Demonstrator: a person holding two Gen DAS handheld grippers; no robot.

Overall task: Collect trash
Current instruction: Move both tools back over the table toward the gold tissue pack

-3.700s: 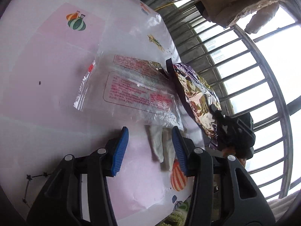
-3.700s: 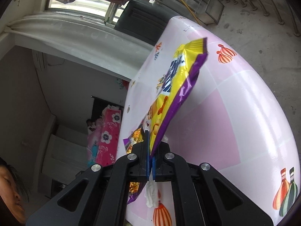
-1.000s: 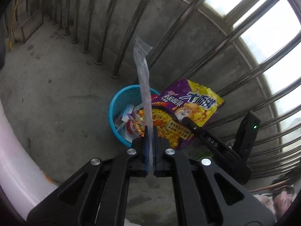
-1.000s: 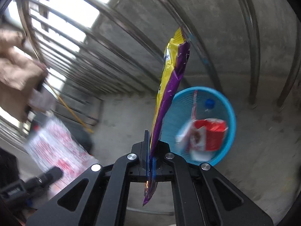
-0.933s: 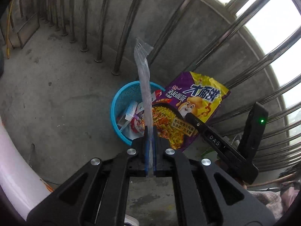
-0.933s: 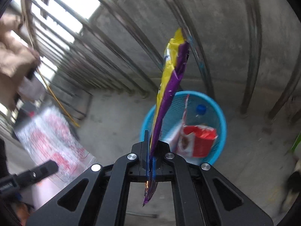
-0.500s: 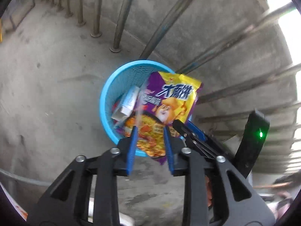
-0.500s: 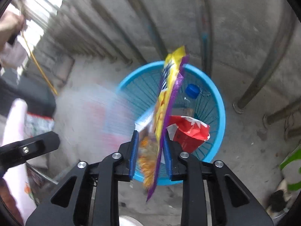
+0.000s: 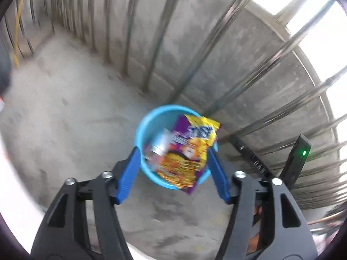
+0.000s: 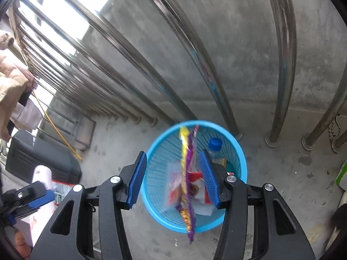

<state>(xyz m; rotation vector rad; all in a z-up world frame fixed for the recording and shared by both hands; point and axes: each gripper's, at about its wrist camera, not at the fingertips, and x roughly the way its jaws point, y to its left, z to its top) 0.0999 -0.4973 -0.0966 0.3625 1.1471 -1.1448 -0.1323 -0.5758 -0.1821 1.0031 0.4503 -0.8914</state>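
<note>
A round blue basket (image 9: 149, 119) (image 10: 216, 125) stands on the concrete floor by the railing. My left gripper (image 9: 172, 151) hangs over it with its jaws opening and nothing pressed between the pads. A blurred clear plastic bag (image 9: 160, 143) (image 10: 173, 184) drops loose into the basket. My right gripper (image 10: 172, 152) is also over the basket, jaws opening. The purple and yellow noodle bag (image 10: 186, 173) (image 9: 190, 151) falls edge-on between its pads, touching neither. A red wrapper (image 10: 197, 179) and a blue-capped bottle (image 10: 215, 143) lie inside.
Steel railing bars (image 10: 284, 65) (image 9: 156, 34) and a concrete wall rise just behind the basket. A dark case (image 10: 43, 158) and a yellow stick (image 10: 56, 130) are at the left. The white table edge (image 9: 13, 184) curves along the left.
Both grippers were shut on their bags a second ago and now stand open. The clear bag and the noodle bag have left the pads and are dropping into the blue basket.
</note>
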